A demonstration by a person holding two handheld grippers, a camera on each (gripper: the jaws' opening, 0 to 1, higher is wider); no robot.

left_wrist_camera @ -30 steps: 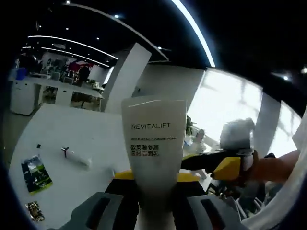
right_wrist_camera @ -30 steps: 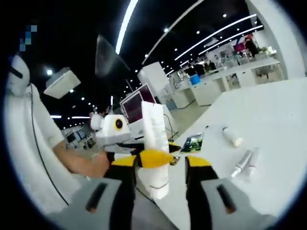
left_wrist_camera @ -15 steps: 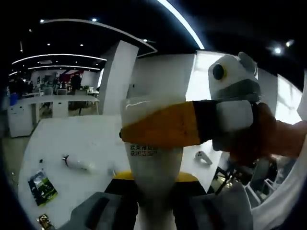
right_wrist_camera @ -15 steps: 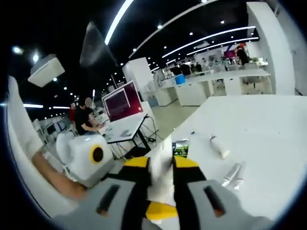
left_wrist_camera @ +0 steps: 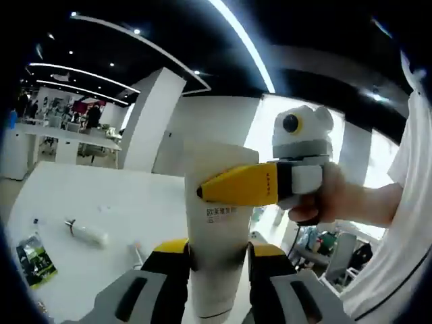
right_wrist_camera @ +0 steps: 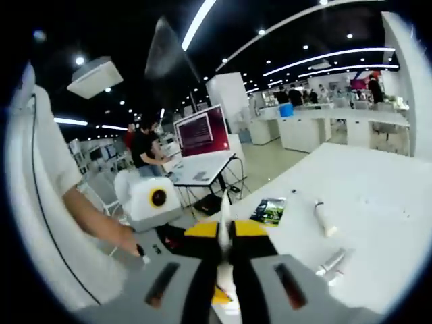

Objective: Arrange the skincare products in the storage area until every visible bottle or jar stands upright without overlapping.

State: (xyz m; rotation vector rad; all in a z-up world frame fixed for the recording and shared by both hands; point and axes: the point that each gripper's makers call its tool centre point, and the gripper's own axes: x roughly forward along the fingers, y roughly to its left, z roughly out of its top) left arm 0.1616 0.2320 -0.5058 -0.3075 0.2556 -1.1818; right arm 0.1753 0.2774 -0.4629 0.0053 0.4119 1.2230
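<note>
White tube [left_wrist_camera: 214,250] held upright above the counter [left_wrist_camera: 88,202], clamped low between the left gripper [left_wrist_camera: 214,260] jaws. Pinched flat near its top edge by the right gripper [right_wrist_camera: 225,236], jaws nearly closed on it. Lying on the counter beyond: small white bottle [right_wrist_camera: 324,217], green sachet [right_wrist_camera: 270,210].

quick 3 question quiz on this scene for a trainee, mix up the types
1. True or false: both grippers grip the same white tube.
2. Which gripper pinches the tube's flat crimped end? A) left gripper B) right gripper
3. Fill in: a white bottle lies on its ____ on the white table.

Key
1. True.
2. B; in the right gripper view its jaws press the thin end flat.
3. side, near a green sachet.
</note>
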